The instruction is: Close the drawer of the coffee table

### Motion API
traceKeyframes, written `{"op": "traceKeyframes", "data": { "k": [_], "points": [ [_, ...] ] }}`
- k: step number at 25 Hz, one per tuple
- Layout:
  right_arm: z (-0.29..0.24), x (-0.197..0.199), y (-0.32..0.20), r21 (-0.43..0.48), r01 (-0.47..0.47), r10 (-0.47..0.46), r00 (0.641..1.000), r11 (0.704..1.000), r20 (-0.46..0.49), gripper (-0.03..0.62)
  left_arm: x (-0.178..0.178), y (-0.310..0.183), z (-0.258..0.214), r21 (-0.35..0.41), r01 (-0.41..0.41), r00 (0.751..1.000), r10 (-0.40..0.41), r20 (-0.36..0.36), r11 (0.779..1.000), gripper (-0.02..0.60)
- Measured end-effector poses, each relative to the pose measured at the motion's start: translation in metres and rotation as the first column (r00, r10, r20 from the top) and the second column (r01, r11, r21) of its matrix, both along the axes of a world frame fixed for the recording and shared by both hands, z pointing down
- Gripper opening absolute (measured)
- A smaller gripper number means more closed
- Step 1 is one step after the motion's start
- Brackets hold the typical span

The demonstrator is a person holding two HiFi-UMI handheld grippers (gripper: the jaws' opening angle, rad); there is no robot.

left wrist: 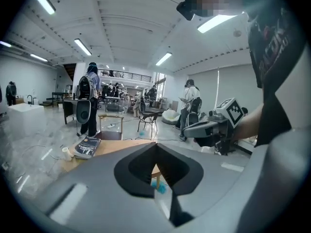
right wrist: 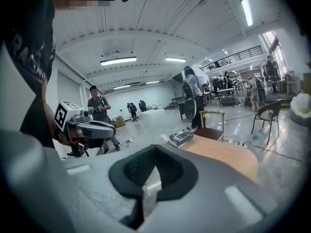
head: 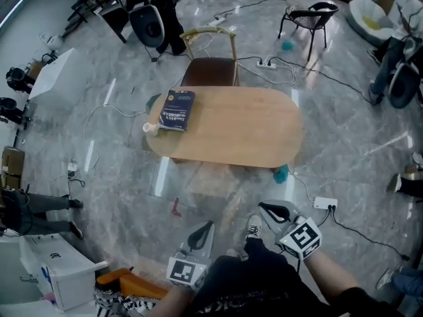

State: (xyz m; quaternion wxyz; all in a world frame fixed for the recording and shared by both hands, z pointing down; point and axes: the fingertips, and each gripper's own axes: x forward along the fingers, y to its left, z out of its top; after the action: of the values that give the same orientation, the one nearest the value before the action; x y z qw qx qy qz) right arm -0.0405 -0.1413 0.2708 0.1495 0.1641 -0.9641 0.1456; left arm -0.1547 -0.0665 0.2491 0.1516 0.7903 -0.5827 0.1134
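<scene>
Left gripper (head: 207,225) and right gripper (head: 264,207) clenched empty, well off coffee table (head: 231,127); drawer hidden, probably rigid, slides easy, push its front.

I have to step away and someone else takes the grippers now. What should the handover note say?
Left gripper: shut, empty, held near the body, short of the table.
Right gripper: shut, empty, likewise clear of the table.
Table: ahead on the floor, with a book and a cup at its left end.
Done: no drawer sticks out in the head view, so it looks closed; its front is not visible.
Left: probably just check the drawer front, and push if it is ajar.
</scene>
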Motion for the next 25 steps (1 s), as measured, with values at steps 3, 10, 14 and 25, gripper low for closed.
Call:
{"op": "traceKeyframes", "data": {
  "k": [3, 10, 14, 25],
  "points": [
    [-0.006, 0.002, 0.037, -0.024, 0.011, -0.011, 1.000, 1.000, -0.007, 0.002, 0.005, 0.026, -0.005, 0.014, 0.006, 0.998, -0.005, -0.056, 1.000, 0.003],
    [-0.028, -0.008, 0.124, -0.033, 0.016, -0.017, 1.000, 0.999, -0.008, 0.002, -0.011, 0.106, -0.026, 0.049, 0.043, 0.993, -0.037, -0.109, 0.998, 0.004],
    [-0.042, -0.019, 0.178, -0.017, 0.020, -0.020, 0.999, 1.000, -0.033, 0.002, -0.023, 0.165, -0.028, 0.062, 0.054, 0.993, -0.047, -0.107, 0.997, 0.003],
    [-0.076, -0.041, 0.309, 0.039, 0.109, -0.108, 0.994, 0.993, -0.034, 0.002, -0.027, 0.293, -0.041, 0.079, 0.042, 0.984, -0.027, -0.179, 0.996, 0.003]
  ]
}}
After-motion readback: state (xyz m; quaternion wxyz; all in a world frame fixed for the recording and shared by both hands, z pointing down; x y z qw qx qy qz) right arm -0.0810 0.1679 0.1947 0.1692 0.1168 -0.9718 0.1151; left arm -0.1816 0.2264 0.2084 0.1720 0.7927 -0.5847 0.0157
